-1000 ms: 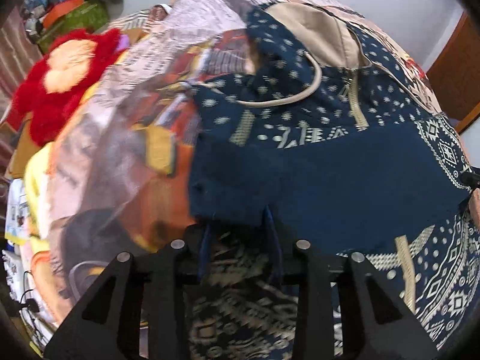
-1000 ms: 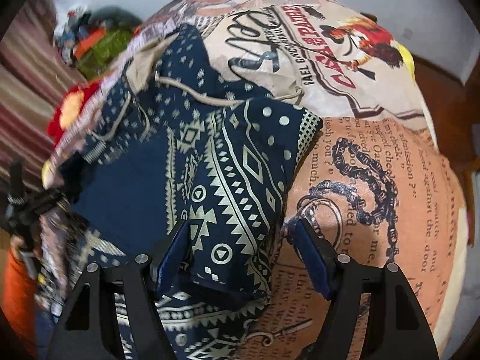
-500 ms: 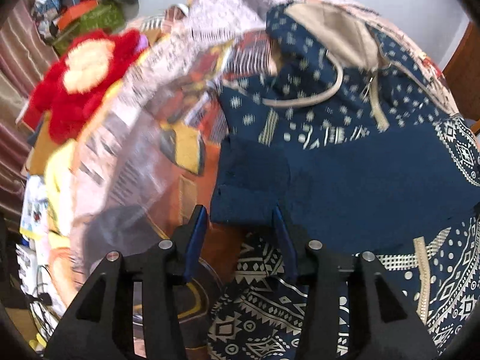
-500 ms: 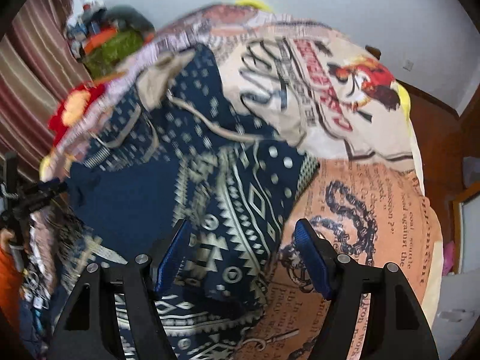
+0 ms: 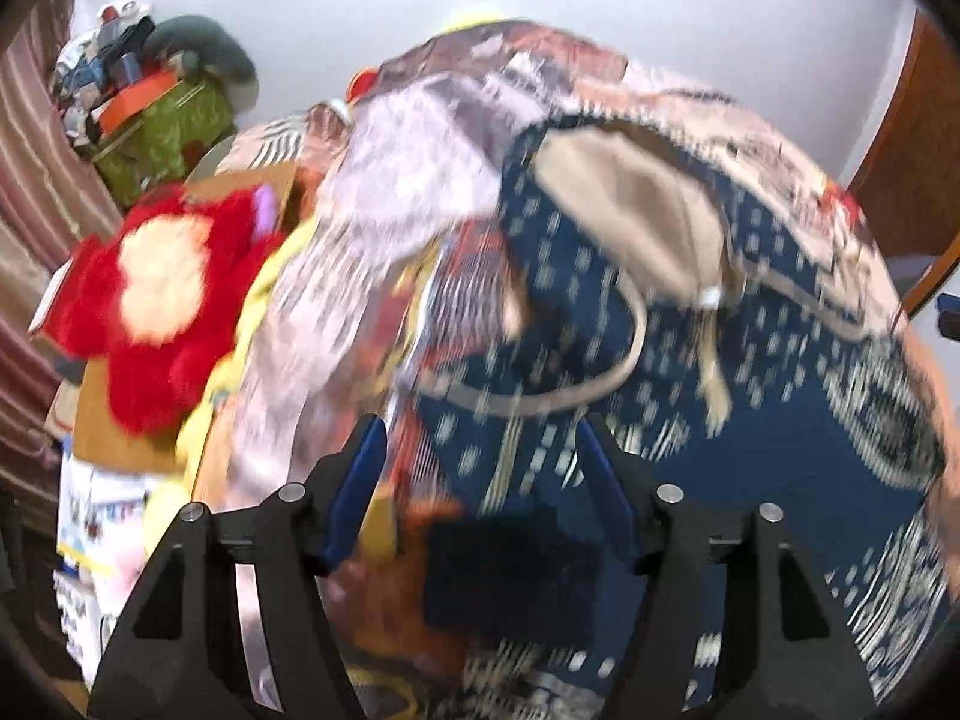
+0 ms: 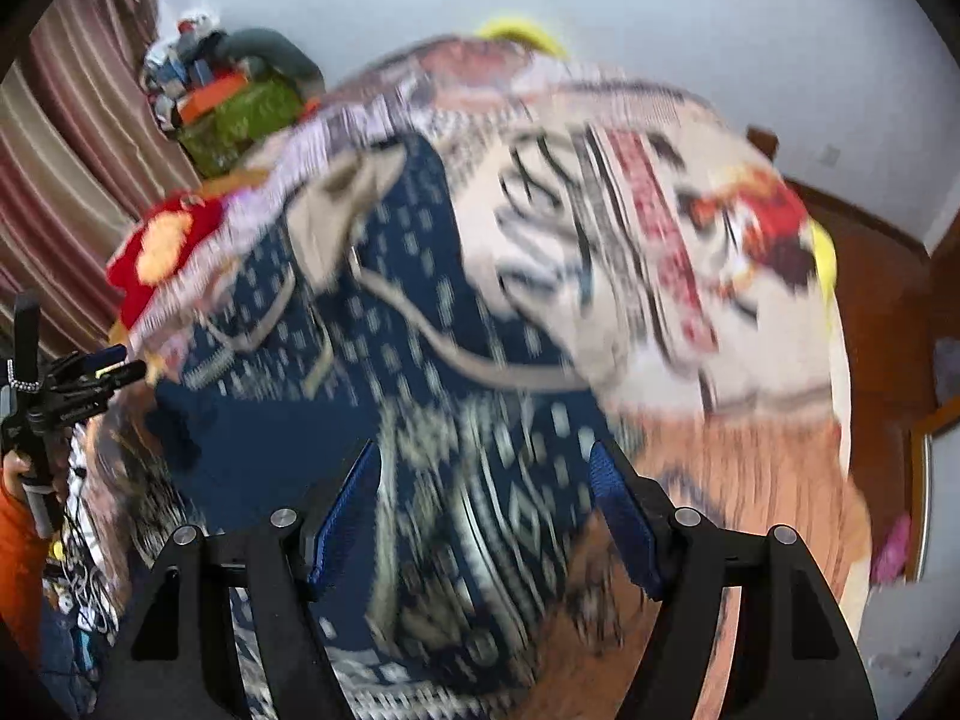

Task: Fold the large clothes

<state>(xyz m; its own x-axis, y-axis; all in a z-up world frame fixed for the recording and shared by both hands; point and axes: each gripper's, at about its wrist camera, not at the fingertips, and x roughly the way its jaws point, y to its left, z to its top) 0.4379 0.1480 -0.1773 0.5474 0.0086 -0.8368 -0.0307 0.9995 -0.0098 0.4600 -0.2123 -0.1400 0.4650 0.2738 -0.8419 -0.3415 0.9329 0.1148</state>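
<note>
A navy hoodie [image 5: 750,432] with cream tribal patterns, a tan-lined hood [image 5: 636,210] and cream drawstrings lies spread on a bed with a printed cover [image 5: 420,168]. Its sleeves are folded across the body. My left gripper [image 5: 480,438] is open and empty, above the hoodie's left edge. My right gripper [image 6: 486,474] is open and empty, above the hoodie [image 6: 420,420] near its right side. The left gripper also shows in the right wrist view [image 6: 114,363] at the far left. Both views are motion-blurred.
A red plush toy [image 5: 162,300] lies left of the bed beside a green box [image 5: 162,132] piled with clutter. A striped curtain [image 6: 78,180] hangs on the left. A wooden floor [image 6: 870,276] and a white wall [image 6: 660,18] lie to the right and behind.
My left gripper has let go of the folded sleeve and opened wide. Both grippers have lifted and drawn back from the hoodie, so the views now tilt up toward the wall.
</note>
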